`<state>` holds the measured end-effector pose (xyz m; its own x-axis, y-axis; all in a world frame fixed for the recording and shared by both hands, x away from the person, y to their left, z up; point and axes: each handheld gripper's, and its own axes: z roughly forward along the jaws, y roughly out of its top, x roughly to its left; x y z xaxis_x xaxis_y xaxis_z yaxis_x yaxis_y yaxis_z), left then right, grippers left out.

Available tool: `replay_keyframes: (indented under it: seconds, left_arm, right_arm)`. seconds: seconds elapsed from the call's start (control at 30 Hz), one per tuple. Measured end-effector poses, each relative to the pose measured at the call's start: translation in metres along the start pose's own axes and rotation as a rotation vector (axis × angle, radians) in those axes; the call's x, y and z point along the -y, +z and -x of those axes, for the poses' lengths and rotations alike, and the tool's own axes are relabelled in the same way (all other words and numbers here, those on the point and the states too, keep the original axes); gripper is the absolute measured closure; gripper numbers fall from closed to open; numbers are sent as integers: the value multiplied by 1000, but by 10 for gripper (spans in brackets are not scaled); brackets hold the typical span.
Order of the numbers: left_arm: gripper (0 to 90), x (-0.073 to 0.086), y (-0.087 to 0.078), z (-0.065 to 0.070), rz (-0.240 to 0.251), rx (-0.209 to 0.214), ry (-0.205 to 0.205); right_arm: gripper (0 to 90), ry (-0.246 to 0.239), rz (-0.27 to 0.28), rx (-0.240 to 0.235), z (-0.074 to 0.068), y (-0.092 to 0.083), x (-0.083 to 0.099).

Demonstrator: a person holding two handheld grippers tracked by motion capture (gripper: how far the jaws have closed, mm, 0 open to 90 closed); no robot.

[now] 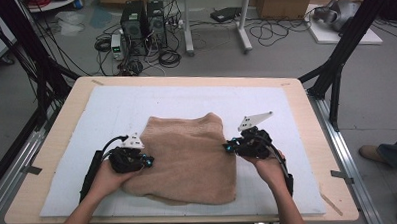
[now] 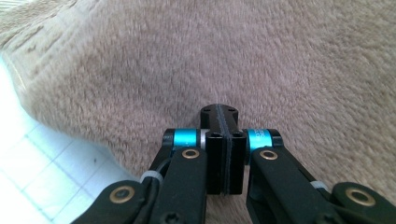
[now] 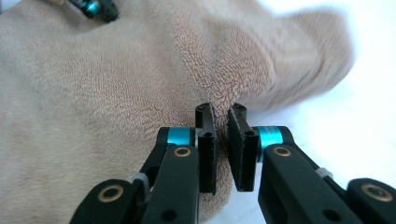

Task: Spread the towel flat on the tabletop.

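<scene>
Towel [image 1: 188,157] lies flat, lengthwise toward the person; left gripper [image 1: 147,161] closed empty, right gripper [image 1: 229,147] pinching its edge.

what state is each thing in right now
towel: folded over, rumpled, lying flat on the mat, far right corner puckered up
left gripper: shut, nothing between its jaws, tips over the towel's left edge
right gripper: nearly shut, pinching a fold at the towel's right edge
mat: flat on the table, partly covered by the towel

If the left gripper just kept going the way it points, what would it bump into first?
Probably the tan towel: the left gripper, jaws shut, points right at its fuzzy surface, though how close is unclear.
</scene>
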<state>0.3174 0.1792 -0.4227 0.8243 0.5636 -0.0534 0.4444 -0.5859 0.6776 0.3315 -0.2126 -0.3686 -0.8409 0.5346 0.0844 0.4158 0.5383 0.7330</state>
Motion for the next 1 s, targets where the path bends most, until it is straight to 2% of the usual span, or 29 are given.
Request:
replay_keyframes:
  seconds: [0.07, 0.1, 0.13, 0.17, 0.23, 0.27, 0.33, 0.43, 0.53, 0.6, 0.63, 0.7, 0.77, 0.83, 0.87, 1.0]
  left_arm:
    - [893, 1, 2, 0, -15, 2, 1]
    - [892, 2, 2, 0, -23, 3, 0]
    - [873, 2, 2, 0, -24, 3, -3]
    - [873, 2, 1, -1, -17, 6, -3]
    - [817, 0, -8, -3, 36, 6, -27]
    - [794, -2, -11, -5, 54, -1, -34]
    - [690, -7, -17, -9, 79, -31, -45]
    - [627, -15, -20, -16, 91, -50, -62]
    - [576, -20, -13, -22, 83, -61, -76]
    - [511, -21, -4, -25, 54, -64, -90]
    - [507, -20, 1, -26, 27, -75, -87]
    - [536, -18, 12, -27, -29, -87, -86]
    - [632, -17, 17, -27, -66, -98, -72]
    - [723, -16, 19, -27, -65, -105, -59]
    - [753, -17, 18, -27, -71, -114, -48]
    - [819, -14, 13, -25, -62, -120, -47]
  right_arm:
    - [824, -4, -2, 17, -1, -2, -6]
    - [804, -2, -9, 6, -2, 2, -7]
    - [699, -5, -62, -65, -5, 19, -7]
    - [699, -5, -62, -65, -5, 19, -7]
    - [658, -21, -133, -80, -10, 35, -3]
    - [638, -26, -111, -85, -11, 37, 0]
    - [618, 2, -59, -83, -9, 33, 3]
    - [615, 32, -21, -48, -2, 23, 4]
    - [618, 48, -37, -55, 0, 28, 5]
    - [632, 38, -49, -67, -1, 38, 5]
    - [636, 39, -63, -74, -3, 45, 5]
    - [658, 31, -88, -80, -7, 61, 6]
    - [659, 9, -122, -84, -12, 76, 7]
    - [660, 4, -131, -79, -16, 86, 9]
    - [663, 0, -130, -75, -17, 86, 9]
    - [663, 0, -123, -84, -15, 81, 9]
